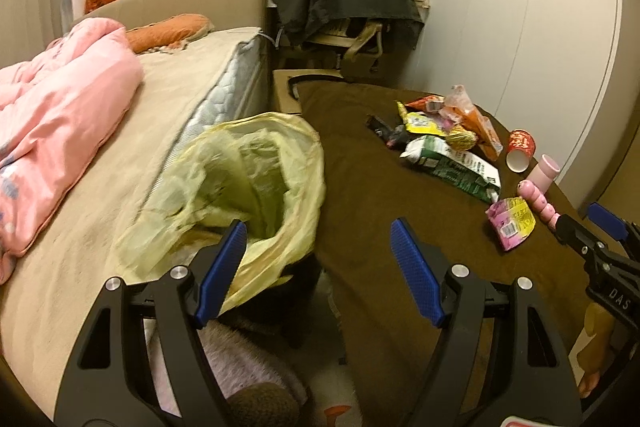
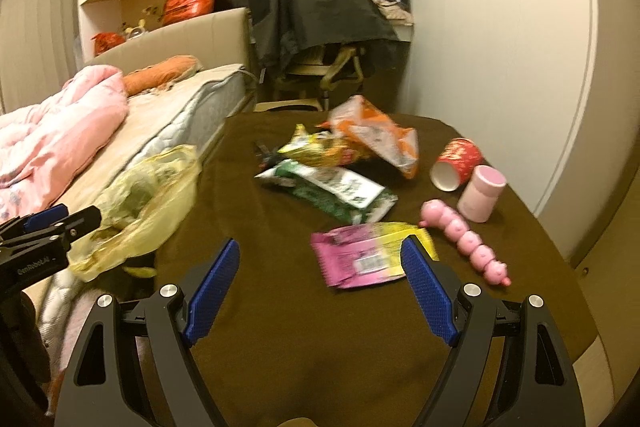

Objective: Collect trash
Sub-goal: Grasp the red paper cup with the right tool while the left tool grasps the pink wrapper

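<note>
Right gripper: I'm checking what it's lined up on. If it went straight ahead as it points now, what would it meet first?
Most likely the pink and yellow wrapper lying flat on the brown cloth. The open right gripper points just left of its middle, though depth is uncertain.

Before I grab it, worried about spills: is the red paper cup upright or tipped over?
Tipped over. The red paper cup lies on its side on the brown cloth, white mouth facing the camera; no liquid is visible.
</note>
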A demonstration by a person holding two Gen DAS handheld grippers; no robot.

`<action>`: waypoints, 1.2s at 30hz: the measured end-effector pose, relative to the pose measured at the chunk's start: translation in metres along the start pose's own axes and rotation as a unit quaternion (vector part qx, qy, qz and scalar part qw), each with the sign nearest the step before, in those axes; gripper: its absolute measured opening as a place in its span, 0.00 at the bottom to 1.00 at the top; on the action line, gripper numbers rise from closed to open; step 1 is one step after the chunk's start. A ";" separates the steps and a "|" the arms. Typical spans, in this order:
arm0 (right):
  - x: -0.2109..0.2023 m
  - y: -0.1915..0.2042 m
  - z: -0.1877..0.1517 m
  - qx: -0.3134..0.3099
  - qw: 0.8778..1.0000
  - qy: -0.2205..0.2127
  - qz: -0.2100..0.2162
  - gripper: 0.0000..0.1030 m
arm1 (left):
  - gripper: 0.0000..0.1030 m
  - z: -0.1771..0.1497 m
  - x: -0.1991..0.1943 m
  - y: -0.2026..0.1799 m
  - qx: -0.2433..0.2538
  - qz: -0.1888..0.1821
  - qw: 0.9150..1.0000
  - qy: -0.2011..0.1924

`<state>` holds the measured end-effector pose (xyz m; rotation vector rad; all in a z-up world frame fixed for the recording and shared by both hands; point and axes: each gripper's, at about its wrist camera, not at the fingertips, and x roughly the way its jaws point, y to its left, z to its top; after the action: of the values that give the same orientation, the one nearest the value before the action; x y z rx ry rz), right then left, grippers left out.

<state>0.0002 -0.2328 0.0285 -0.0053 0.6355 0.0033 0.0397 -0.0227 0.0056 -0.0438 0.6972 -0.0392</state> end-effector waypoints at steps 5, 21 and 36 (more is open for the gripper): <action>0.019 -0.039 0.002 0.022 1.000 0.004 -0.020 0.76 | 0.69 0.010 0.027 -0.029 0.019 -0.027 0.999 0.008; 0.058 -0.164 -0.004 0.067 0.994 0.018 -0.086 0.76 | 0.76 0.021 0.115 -0.139 0.070 -0.171 0.979 0.089; 0.145 -0.215 0.066 0.100 0.993 0.027 -0.054 0.76 | 0.67 0.024 0.136 -0.169 0.094 -0.178 0.972 0.120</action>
<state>0.1569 -0.4470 -0.0035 0.1550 0.6858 -0.1654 0.1551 -0.1977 -0.0540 0.0194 0.9183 -0.4613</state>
